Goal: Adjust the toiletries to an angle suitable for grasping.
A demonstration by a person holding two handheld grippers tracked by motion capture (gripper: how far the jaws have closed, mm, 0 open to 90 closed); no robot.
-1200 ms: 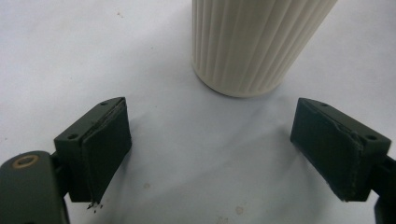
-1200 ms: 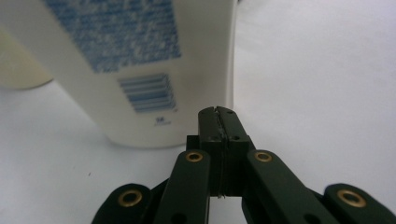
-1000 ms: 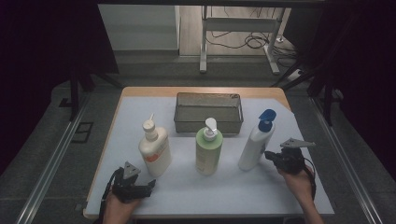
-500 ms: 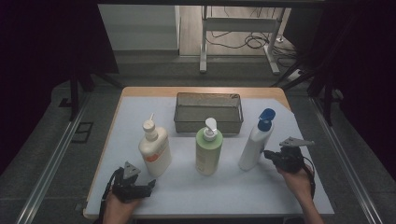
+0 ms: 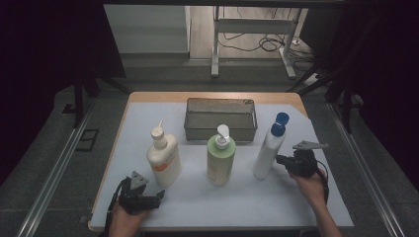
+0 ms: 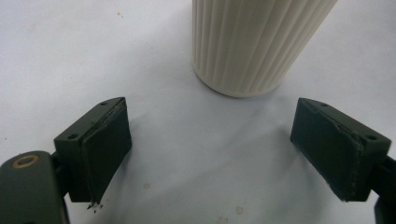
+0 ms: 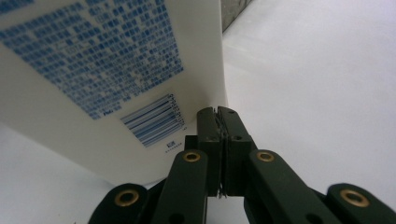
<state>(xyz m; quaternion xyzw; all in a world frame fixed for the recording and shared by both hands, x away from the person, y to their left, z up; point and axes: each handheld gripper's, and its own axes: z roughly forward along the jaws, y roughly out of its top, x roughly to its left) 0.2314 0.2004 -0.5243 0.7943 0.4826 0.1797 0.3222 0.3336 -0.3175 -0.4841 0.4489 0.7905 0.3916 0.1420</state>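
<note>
Right claw (image 7: pixel 218 114): jaws pressed together, nothing between them; tips sit at the lower side of the blue-capped white bottle (image 5: pixel 269 148), touching or just short of it, cannot tell which. In the high view this claw (image 5: pixel 280 159) lies level, pointing at the bottle from its right.

Bottle: upright on the white table (image 5: pixel 296 207), right of the green pump bottle (image 5: pixel 220 159), in front of the mesh basket (image 5: pixel 220 129). Long axis roughly vertical, cap up, leaning slightly.

Left claw (image 6: pixel 210 149): jaws spread wide, empty, facing the base of the ribbed cream bottle (image 6: pixel 254 42), not touching it.
</note>
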